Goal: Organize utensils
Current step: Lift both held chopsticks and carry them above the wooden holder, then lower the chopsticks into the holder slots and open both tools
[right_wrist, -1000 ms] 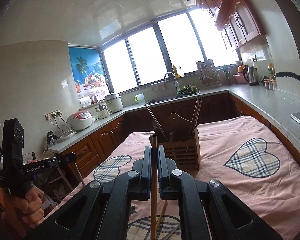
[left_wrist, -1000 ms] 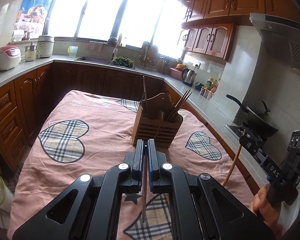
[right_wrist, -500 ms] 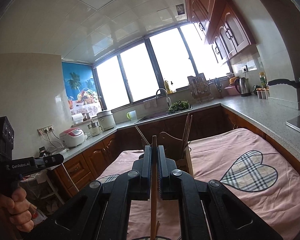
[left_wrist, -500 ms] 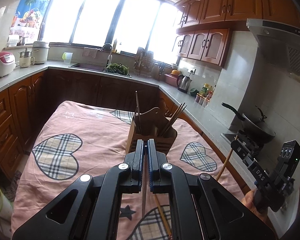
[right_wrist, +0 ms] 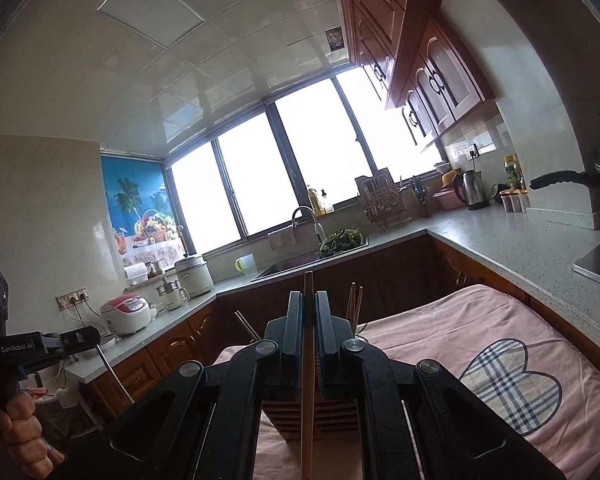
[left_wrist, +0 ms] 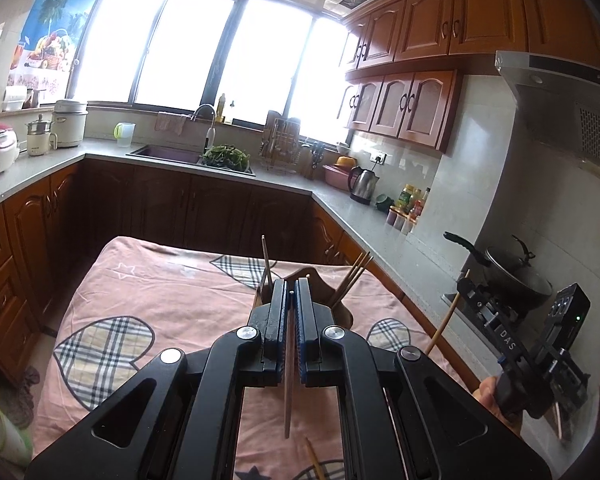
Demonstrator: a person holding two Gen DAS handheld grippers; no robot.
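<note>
You carry one chopstick per hand toward wooden holder (left_wrist: 342,312) on pink cloth-covered surface (left_wrist: 160,300). Left tongs (left_wrist: 291,304) clamped on thin dark chopstick (left_wrist: 287,392), hanging vertical. Right tongs (right_wrist: 309,320) clamped on pale wooden chopstick (right_wrist: 308,396). Next: lift tips over rim, drop into slot. Holder slatted; sticks slim, smooth.

home kitchen, wooden cabinets (left_wrist: 404,108), sink (left_wrist: 168,154), kettle (right_wrist: 474,190), rice cooker (right_wrist: 128,314)
</note>
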